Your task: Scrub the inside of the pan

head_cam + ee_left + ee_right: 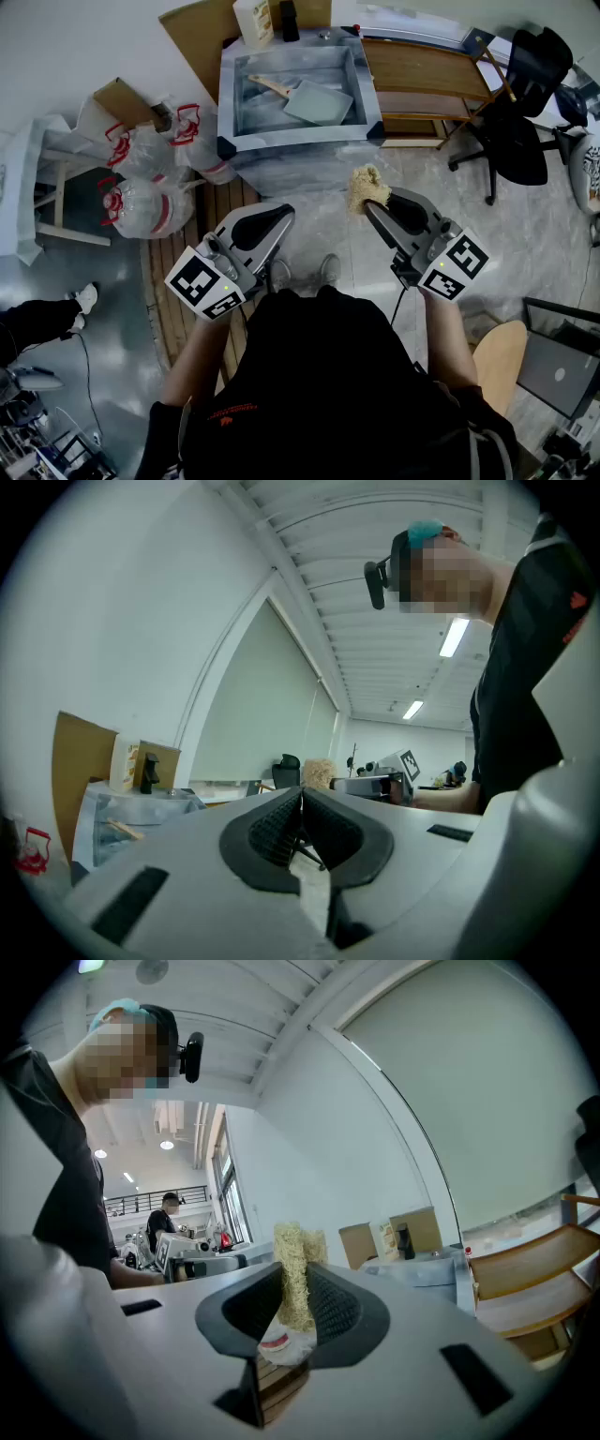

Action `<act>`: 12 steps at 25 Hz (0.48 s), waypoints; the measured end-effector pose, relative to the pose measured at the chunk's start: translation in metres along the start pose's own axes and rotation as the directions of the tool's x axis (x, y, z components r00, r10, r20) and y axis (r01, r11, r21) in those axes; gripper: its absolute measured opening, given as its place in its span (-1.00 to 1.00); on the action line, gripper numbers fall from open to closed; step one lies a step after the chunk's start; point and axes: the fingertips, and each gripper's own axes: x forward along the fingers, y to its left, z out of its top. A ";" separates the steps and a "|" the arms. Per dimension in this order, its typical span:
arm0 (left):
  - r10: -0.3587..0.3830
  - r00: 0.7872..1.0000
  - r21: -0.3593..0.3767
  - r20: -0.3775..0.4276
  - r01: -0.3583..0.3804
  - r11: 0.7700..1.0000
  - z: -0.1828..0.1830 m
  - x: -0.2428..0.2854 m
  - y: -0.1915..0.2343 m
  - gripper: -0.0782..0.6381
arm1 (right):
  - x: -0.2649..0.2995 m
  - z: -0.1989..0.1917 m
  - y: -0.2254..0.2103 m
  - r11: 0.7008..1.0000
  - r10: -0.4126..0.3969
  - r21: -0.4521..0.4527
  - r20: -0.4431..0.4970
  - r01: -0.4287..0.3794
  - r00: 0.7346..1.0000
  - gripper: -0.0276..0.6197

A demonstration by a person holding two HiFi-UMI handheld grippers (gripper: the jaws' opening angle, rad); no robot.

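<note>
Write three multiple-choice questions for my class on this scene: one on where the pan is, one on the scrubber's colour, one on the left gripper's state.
1. Where does the pan lie? A on a stove; B in the sink; C on a wall hook.
2. What colour is the scrubber? A blue; B black; C tan.
3. How is the left gripper? A shut and empty; B shut on the scrubber; C wide open.

Key: 1 B, the head view shows it lying inside the basin. 2 C, tan fibres stick out of the right gripper. 3 A, its jaws meet with nothing between them.
</note>
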 end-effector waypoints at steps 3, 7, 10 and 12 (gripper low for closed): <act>0.003 1.000 0.003 0.001 -0.003 1.000 0.001 -0.001 -0.003 -0.71 | -0.002 -0.001 0.001 1.000 0.000 0.004 0.003 0.000 1.000 -0.65; 0.006 1.000 0.005 0.002 -0.006 1.000 0.002 -0.003 -0.004 -0.71 | -0.002 0.000 0.002 1.000 -0.005 0.007 0.005 0.005 1.000 -0.65; 0.013 1.000 0.003 -0.001 -0.013 1.000 0.001 -0.004 -0.002 -0.72 | -0.001 0.003 0.001 1.000 -0.005 0.013 0.020 0.005 1.000 -0.64; 0.020 1.000 0.001 -0.004 -0.020 1.000 0.000 -0.004 -0.001 -0.72 | -0.001 0.006 0.000 1.000 0.001 0.012 0.031 -0.002 1.000 -0.63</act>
